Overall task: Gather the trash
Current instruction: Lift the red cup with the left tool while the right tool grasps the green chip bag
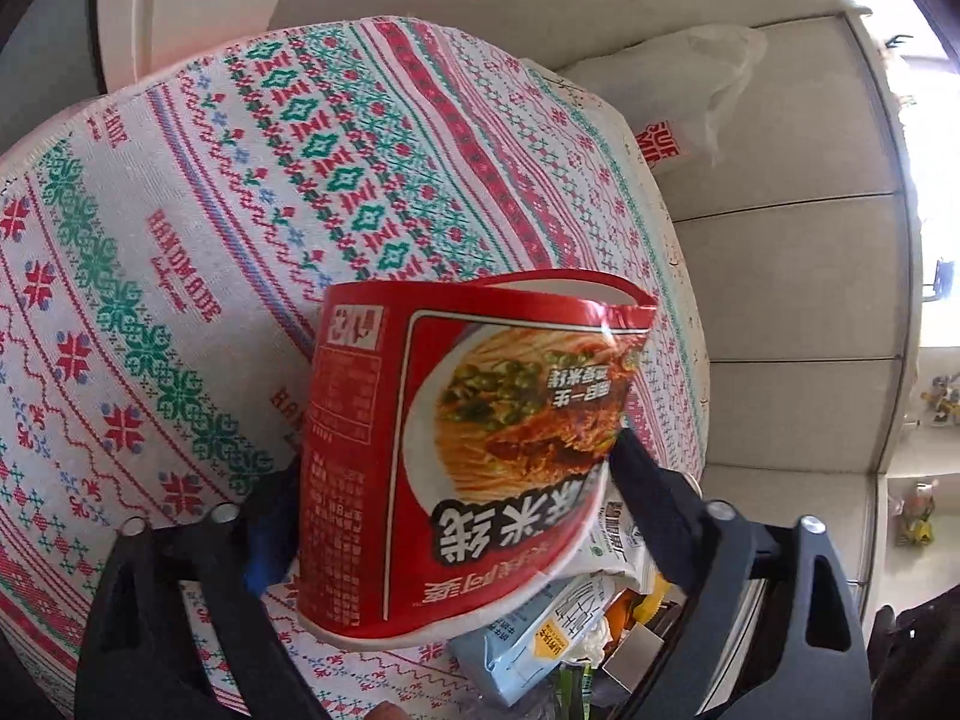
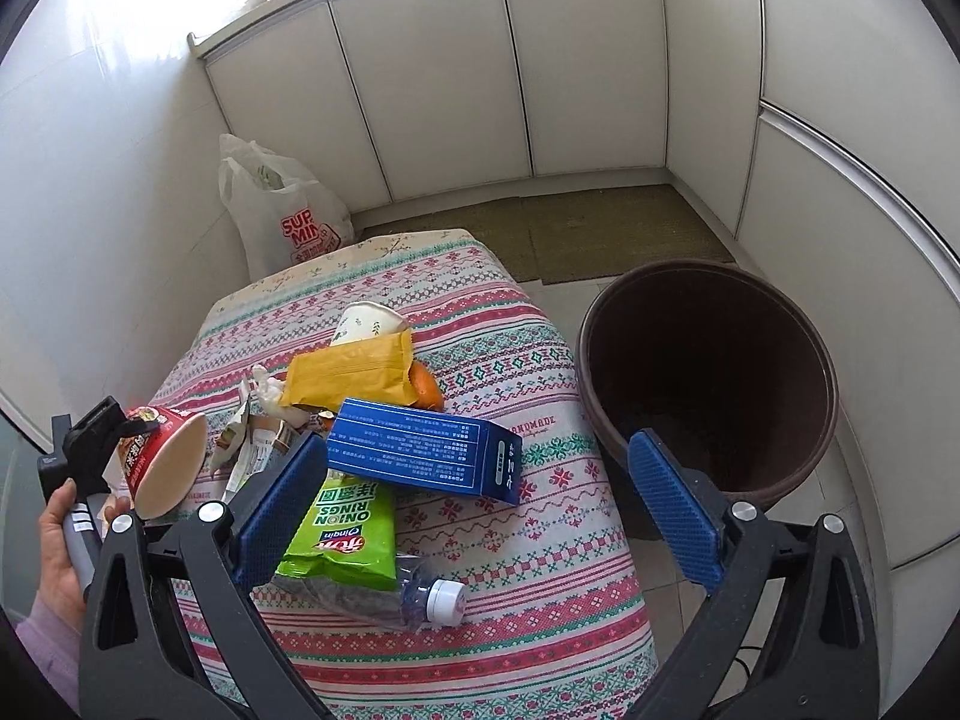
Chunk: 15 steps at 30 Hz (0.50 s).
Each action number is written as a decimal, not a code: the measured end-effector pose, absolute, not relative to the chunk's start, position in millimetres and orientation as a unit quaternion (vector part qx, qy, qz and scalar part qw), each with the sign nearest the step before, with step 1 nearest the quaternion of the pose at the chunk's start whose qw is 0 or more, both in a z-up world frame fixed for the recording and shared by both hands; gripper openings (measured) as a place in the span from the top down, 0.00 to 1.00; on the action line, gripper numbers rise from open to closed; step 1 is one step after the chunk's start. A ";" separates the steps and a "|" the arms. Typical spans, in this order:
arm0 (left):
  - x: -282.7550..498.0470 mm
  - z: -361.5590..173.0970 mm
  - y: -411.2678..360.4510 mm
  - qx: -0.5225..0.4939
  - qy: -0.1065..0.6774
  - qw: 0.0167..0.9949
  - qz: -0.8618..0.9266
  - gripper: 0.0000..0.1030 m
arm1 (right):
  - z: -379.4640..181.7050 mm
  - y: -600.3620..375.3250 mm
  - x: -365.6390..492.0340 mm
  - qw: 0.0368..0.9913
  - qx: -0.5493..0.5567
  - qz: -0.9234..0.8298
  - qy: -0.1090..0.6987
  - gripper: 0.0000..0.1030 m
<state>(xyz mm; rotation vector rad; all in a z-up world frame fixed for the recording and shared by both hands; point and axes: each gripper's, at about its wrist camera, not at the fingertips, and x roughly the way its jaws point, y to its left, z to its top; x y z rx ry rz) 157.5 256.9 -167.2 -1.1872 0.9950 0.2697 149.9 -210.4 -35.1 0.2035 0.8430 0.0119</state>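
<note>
Noodle cup (image 1: pixel 456 456) sits gripped between left jaws.

My patterned cloth (image 2: pixel 528 420) covers the table; a white bag (image 2: pixel 288 222) leans against the cabinets (image 2: pixel 540 60).

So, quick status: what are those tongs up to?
Left tongs clamped on red noodle cup. Right tongs open over litter pile. Brown bin beside table, nothing blocking.

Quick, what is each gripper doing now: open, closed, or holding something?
Left gripper: closed on the red noodle cup.
Right gripper: open, holding nothing, above the blue box.
</note>
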 end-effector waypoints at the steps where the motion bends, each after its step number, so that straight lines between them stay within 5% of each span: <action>1: 160.3 -166.7 254.7 -0.530 0.452 0.708 0.119 0.17 | -36.3 -210.4 150.3 0.907 0.099 0.005 0.409 0.07; 15: 177.9 -103.7 195.3 -0.394 0.464 0.789 0.086 0.25 | -52.4 -194.4 170.6 0.898 0.059 0.006 0.435 0.07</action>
